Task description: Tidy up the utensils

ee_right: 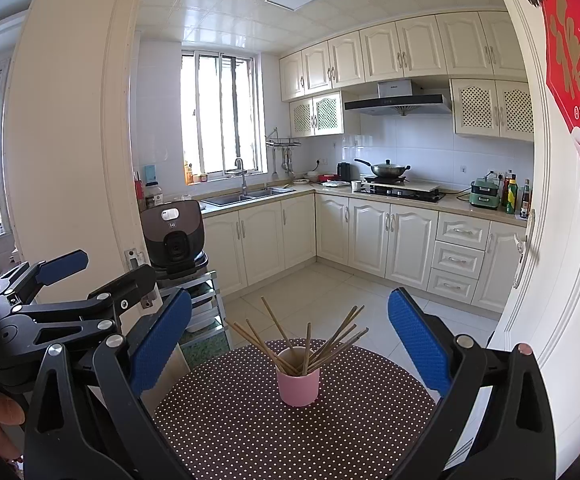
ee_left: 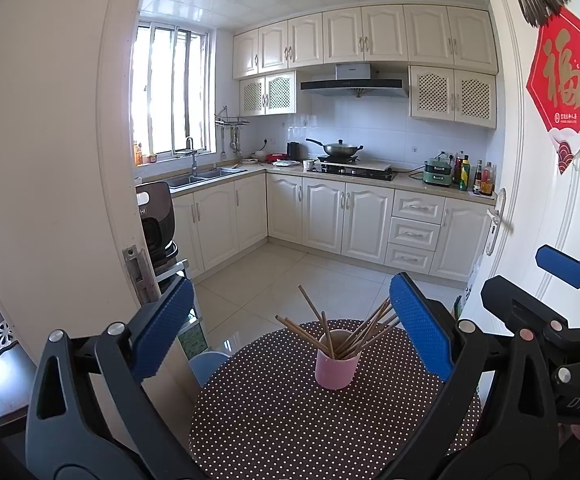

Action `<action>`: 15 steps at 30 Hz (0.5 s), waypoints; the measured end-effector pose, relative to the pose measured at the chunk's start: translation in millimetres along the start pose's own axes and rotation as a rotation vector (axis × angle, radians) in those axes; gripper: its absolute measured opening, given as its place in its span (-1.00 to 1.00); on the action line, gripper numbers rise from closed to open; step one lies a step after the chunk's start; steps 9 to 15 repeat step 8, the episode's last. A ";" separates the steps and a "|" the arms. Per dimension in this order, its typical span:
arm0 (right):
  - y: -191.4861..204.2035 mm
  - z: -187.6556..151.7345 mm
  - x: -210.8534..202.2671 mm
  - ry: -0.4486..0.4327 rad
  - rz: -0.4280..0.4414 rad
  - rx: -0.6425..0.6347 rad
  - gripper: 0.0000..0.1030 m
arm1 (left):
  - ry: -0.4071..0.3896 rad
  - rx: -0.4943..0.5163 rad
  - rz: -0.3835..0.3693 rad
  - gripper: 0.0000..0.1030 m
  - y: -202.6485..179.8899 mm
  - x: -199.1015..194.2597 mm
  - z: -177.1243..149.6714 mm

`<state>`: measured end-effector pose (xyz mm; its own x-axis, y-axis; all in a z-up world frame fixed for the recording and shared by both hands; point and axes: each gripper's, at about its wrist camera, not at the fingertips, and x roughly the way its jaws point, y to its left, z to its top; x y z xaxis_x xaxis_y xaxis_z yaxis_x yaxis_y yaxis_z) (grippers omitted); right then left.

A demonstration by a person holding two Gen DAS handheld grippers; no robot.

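A small pink cup (ee_left: 337, 364), smooth and cylindrical with a matte look, stands upright in the lower centre of both views, on the far half of a round table covered in a dark brown cloth with white polka dots (ee_left: 290, 412). Inside it a bundle of thin, straight wooden chopsticks (ee_left: 350, 328) fans outward, their tips leaning left and right over the rim; none lie on the cloth.

The left gripper (ee_left: 292, 332) frames the cup from the near side: black angular arms with silver rivets carry blue pads (ee_left: 162, 328) with a fine dimpled texture. Its jaws stand wide apart and hold nothing, the cup well clear between and beyond them. The right gripper (ee_right: 290, 340) is built the same, its jaws likewise spread wide and empty, the cup centred in the gap beyond the fingertips. Each view catches the other gripper at its edge, at the right of the left wrist view and the left of the right wrist view.

Beyond the table, through a cream door frame, lies a kitchen with glossy pale floor tiles, cream panelled cabinets (ee_left: 330, 216), a steel double sink (ee_left: 206, 174) under a barred window, and a lidded wok (ee_left: 340, 148) on a black hob. A red diamond-shaped paper decoration (ee_left: 566, 76) with a gold character hangs at the upper right.
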<state>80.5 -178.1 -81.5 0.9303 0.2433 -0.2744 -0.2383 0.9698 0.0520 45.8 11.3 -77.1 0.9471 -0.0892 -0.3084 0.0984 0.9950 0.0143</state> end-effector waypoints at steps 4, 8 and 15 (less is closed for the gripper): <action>-0.1 -0.4 0.9 0.002 -0.001 0.001 0.84 | 0.005 0.003 0.002 0.87 -0.3 0.3 -1.8; -1.3 -2.3 2.4 0.012 -0.005 0.005 0.84 | 0.022 0.007 -0.001 0.87 -0.6 3.1 -4.6; -1.3 -2.3 2.4 0.012 -0.005 0.005 0.84 | 0.022 0.007 -0.001 0.87 -0.6 3.1 -4.6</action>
